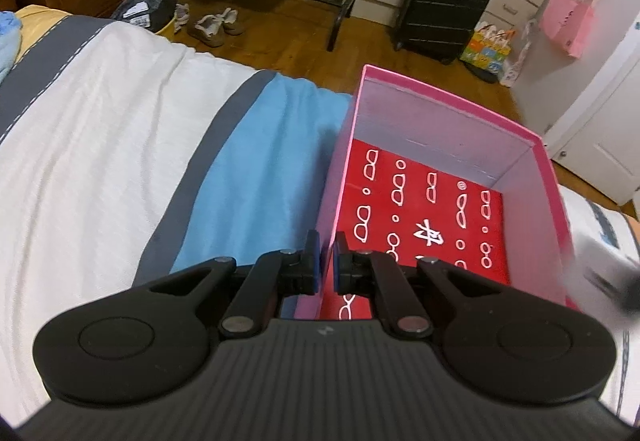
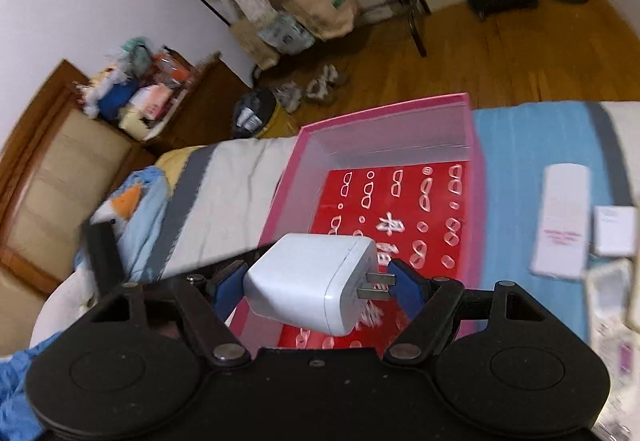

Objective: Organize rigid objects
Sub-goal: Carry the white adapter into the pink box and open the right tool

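Charger (image 2: 316,281) sits clamped crosswise in my right gripper (image 2: 316,283), just above the pink box (image 2: 288,177) my left gripper (image 1: 326,261) pinches by its wall.

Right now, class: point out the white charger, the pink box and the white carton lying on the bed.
white charger (image 2: 308,281): right wrist view, top face.
pink box (image 2: 400,143): right wrist view, far inner wall.
white carton (image 2: 562,221): right wrist view, top face.
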The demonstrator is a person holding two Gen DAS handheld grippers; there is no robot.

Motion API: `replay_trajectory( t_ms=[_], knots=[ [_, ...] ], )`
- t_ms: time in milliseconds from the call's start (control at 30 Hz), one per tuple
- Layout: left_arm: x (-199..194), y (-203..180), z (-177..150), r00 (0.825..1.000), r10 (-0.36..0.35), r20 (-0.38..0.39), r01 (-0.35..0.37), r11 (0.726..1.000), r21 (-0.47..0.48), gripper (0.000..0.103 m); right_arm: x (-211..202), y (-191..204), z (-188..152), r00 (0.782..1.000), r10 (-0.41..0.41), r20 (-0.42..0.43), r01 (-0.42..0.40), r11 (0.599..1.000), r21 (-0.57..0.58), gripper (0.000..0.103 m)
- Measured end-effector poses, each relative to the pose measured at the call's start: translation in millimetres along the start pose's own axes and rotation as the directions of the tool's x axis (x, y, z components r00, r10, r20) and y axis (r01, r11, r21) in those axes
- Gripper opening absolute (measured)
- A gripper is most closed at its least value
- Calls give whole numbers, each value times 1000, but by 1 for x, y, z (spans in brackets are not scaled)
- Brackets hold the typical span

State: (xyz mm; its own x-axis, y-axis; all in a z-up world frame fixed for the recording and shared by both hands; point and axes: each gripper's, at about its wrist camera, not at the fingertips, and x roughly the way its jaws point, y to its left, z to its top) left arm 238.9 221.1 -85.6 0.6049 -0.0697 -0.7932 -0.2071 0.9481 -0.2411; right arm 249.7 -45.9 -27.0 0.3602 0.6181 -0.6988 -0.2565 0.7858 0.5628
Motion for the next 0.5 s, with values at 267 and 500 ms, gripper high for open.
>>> replay_trajectory(
  t_ms=[267, 500],
  knots=[
    [3, 1, -2, 999, -35, 5, 35, 999, 23, 5, 93, -11, 32, 992, -119, -41, 121, 991, 48, 80],
    [6, 4, -3, 998, -66, 3, 66, 997, 26, 5, 160, -5, 45, 988, -150, -28, 150, 988, -25, 81]
  ],
)
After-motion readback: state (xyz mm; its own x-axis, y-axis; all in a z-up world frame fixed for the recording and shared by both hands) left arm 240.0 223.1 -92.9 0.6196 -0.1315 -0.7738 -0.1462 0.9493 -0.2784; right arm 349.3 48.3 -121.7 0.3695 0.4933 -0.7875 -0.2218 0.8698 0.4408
